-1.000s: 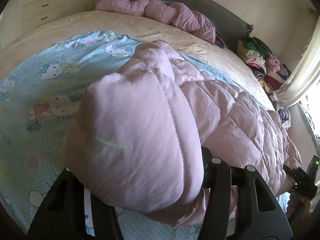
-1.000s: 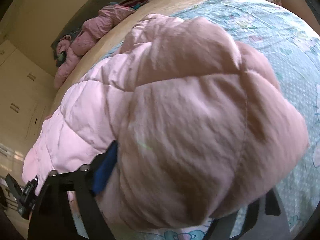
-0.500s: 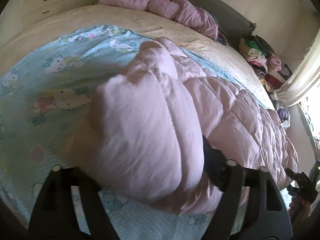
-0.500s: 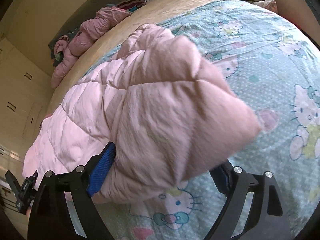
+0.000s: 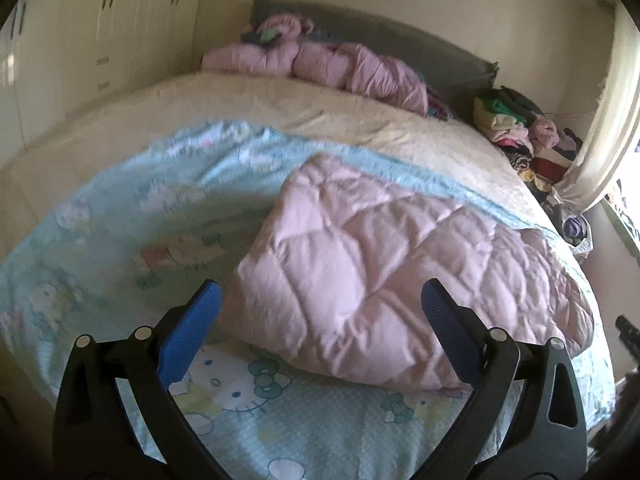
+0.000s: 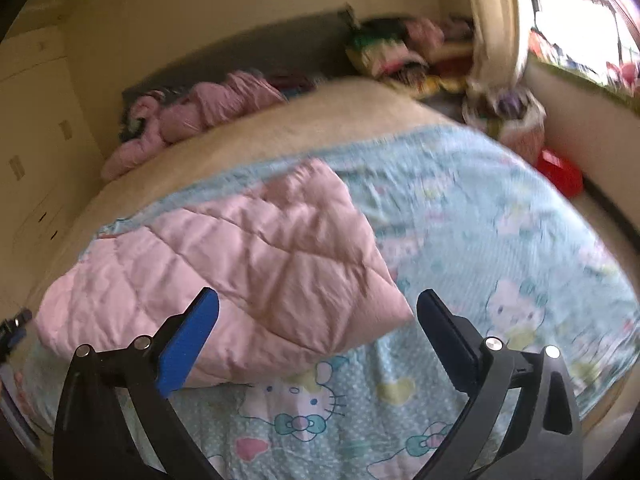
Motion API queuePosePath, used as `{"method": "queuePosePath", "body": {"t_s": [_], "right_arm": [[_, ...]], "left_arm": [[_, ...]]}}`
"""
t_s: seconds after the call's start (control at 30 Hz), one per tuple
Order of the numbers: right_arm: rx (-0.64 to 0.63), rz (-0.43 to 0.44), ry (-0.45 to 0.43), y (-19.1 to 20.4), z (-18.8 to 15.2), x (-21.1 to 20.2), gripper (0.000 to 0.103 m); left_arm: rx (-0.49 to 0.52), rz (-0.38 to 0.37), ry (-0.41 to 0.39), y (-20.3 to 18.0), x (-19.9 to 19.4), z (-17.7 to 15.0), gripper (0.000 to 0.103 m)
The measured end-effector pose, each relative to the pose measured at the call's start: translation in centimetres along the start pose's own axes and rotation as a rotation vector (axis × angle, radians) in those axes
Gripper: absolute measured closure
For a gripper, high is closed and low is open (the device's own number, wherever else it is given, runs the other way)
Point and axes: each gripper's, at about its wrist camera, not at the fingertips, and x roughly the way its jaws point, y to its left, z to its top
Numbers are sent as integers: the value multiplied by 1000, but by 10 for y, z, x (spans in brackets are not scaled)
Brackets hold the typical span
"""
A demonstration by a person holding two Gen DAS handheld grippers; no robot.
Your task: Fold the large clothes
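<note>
Both claws let go since the earlier frames. A second ago each one had a fat fold of the pink quilted coat (image 5: pixel 384 280) bulging up between its fingers and filling the view; now the coat lies flat on the bed, and both cameras sit higher and further back from it.

Left claw (image 5: pixel 320 320): jaws have just been opening and now stand fully wide, pads clear of the fabric. The coat's near corner shows between the fingertips, but nothing is gripped.

Right claw (image 6: pixel 318 324): same story, jaws just opened to full spread, nothing held. The coat's (image 6: pixel 224 264) lower right corner shows between the blue pads, not touched.

Coat state: folded into a rough padded rectangle with diamond stitching, puffy and creased. It rests on the light blue cartoon-cat sheet (image 5: pixel 120 240), which covers the near part of the bed over a cream cover (image 5: pixel 320 116). In the left view it runs from centre out to the right edge of the bed; in the right view, from centre to the left edge.

Both claws point down at an angle toward the bed, above the coat's near edge. The right view is motion-blurred.

Background: another pink padded garment (image 5: pixel 340 64) bunched at the grey headboard (image 5: pixel 440 60), and a pile of clothes (image 5: pixel 520 136) beside the bed near the curtain.
</note>
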Motion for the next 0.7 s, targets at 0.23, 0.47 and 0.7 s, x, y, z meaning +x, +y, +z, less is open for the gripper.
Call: {"method": "queuePosePath", "body": {"t_s": [0.23,0.47,0.7], "right_arm": [[-77,94,-45,30,-7,-37,4],[-136,140,-36,54,-24,-55,4],[-200,139,-1,69,-51,-56,4]], "left_arm": [[33,-48,-65,-19,-46,-9,9],[70,-62,-55,-33,-64,-33,9],[92,-62,-18,-45,-64,-61,9]]}}
